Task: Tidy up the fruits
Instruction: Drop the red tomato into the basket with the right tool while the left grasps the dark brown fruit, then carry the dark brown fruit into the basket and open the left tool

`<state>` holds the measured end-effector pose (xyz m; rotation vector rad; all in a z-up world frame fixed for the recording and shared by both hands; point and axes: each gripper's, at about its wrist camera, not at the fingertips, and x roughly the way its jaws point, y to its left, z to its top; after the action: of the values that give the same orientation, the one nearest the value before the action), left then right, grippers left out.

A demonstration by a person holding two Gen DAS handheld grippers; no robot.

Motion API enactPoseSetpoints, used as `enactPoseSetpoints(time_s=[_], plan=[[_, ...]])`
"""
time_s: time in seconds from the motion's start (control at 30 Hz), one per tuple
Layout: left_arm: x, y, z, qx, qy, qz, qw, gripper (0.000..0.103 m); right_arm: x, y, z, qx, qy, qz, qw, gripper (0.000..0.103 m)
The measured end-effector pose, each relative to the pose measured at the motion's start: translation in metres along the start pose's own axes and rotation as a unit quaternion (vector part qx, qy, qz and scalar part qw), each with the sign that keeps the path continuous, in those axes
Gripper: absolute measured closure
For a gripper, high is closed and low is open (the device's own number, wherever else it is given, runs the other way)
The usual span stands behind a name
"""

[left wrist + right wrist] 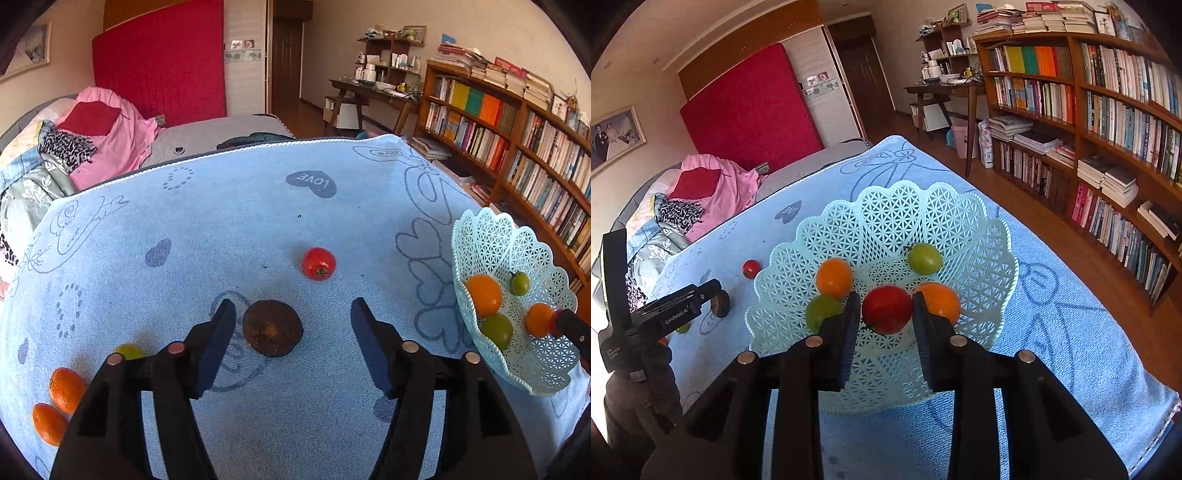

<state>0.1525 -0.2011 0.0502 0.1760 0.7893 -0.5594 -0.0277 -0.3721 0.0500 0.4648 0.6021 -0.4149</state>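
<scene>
My left gripper (293,310) is open just above the blue towel (221,229), its jaws either side of a dark brown round fruit (272,328). A red tomato (319,263) lies just beyond it. My right gripper (886,306) is shut on a red tomato (887,309) and holds it over the pale green lattice basket (886,210). In the basket lie two orange fruits (834,277) (942,300) and two green ones (925,258) (820,311). The basket also shows at the right in the left wrist view (491,236).
Two oranges (66,389) (48,424) and a yellow-green fruit (128,350) lie at the towel's near left. A bed with pink bedding (110,144) is behind the table. Bookshelves (1108,122) and a desk (945,88) stand to the right.
</scene>
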Motion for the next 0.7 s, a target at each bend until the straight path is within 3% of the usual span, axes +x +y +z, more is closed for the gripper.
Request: enactPoseSetpoints(time_s=[0.1,0.3,0.47,0.7], plan=[[0.010,0.011,-0.002,-0.020,0.020,-0.003,0.9996,0.034,0.004,-0.001,0.001,0.004,0.001,-0.001,1.000,0.061],[0.032,0.015,-0.009,-0.021,0.048,0.001,0.9986,0.035,0.007,0.001,0.003,0.004,0.002,0.001,1.000,0.061],[0.035,0.017,-0.011,-0.018,0.049,0.002,0.9987,0.061,0.005,0.004,0.002,0.001,-0.001,0.003,1.000,0.061],[0.015,0.005,-0.008,-0.003,0.030,-0.003,0.9995,0.061,-0.007,-0.001,0.000,0.006,-0.011,-0.004,1.000,0.061]])
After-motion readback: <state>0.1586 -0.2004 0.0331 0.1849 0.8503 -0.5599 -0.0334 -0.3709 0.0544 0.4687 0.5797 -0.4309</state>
